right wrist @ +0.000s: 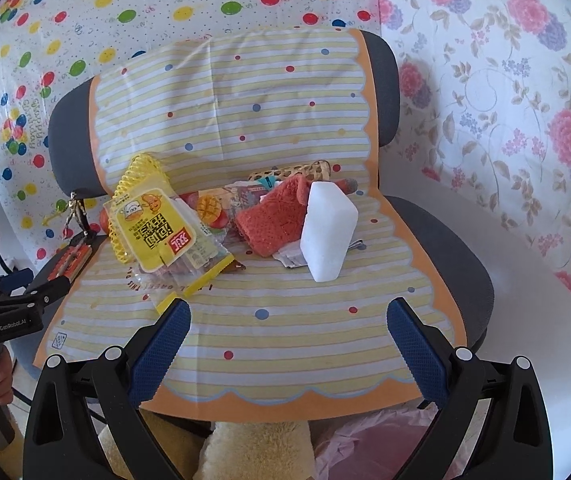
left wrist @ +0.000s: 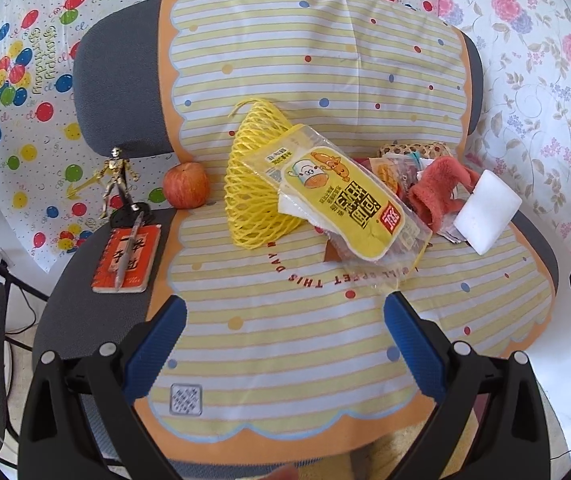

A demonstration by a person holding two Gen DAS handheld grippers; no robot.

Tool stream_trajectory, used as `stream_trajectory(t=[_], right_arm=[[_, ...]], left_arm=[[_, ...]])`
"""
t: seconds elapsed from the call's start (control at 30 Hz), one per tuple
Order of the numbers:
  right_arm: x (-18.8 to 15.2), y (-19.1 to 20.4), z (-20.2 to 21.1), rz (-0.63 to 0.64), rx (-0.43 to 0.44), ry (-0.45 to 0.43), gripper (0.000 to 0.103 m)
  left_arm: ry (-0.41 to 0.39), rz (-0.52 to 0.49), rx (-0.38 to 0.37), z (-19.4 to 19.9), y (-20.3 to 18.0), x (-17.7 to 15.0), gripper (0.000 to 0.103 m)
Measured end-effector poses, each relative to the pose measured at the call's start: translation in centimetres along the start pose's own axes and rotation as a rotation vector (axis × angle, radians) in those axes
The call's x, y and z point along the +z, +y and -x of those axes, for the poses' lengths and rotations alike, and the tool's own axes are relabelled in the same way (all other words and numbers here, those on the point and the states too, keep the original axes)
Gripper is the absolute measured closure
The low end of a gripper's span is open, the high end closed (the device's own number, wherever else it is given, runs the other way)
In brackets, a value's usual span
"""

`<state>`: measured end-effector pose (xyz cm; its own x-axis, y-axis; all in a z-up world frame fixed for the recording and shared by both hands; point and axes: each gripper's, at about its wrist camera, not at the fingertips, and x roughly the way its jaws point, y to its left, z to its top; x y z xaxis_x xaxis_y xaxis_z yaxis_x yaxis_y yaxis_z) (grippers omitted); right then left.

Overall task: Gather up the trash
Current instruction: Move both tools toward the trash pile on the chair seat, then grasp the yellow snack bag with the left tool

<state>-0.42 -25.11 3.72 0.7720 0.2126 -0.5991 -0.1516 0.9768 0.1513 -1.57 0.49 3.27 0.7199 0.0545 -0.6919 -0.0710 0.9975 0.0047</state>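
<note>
A yellow snack wrapper [left wrist: 349,204] lies on the striped cloth over the chair seat, leaning on a yellow foam fruit net [left wrist: 255,184]. It also shows in the right wrist view [right wrist: 157,232], with the net [right wrist: 137,184] behind it. More wrappers and paper scraps [right wrist: 221,208] lie beside it. A coral towel [right wrist: 277,220] and a white sponge block [right wrist: 327,232] lie to the right. My left gripper [left wrist: 285,324] is open and empty, short of the wrapper. My right gripper [right wrist: 289,328] is open and empty above the cloth's front part.
An apple [left wrist: 185,185], a gold figurine [left wrist: 118,180] and a red notebook with a pen [left wrist: 127,258] sit at the seat's left. A woven basket [left wrist: 413,150] stands behind the towel. A pink bag [right wrist: 373,440] lies on the floor below the seat's front edge.
</note>
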Motion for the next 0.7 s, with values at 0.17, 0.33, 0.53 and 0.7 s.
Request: stream_trajectory(t=[0.17,0.33,0.53,0.7], right_arm=[[0.3,-1.0,-2.1,-0.003,-0.018,-0.033,0.006],[0.7,-1.5,-4.2,0.005,-0.038,-0.013,0.006],[0.9,-1.5,-5.4,0.034,-0.044,0.011,0.006],[0.8,-1.5,-6.3,0.049,-0.028,0.037,0.007]], left_arm=[[0.034,0.007,-0.032,-2.6,-0.5,1.0,0.007],[0.004,0.013,-0.024,-4.6,-1.0,2.3,0.007],[-0.001,0.073,-0.100,-7.6,-0.9,3.9,0.007],[0.036,0.126,-0.126,-9.7,-0.5,4.6,0.022]])
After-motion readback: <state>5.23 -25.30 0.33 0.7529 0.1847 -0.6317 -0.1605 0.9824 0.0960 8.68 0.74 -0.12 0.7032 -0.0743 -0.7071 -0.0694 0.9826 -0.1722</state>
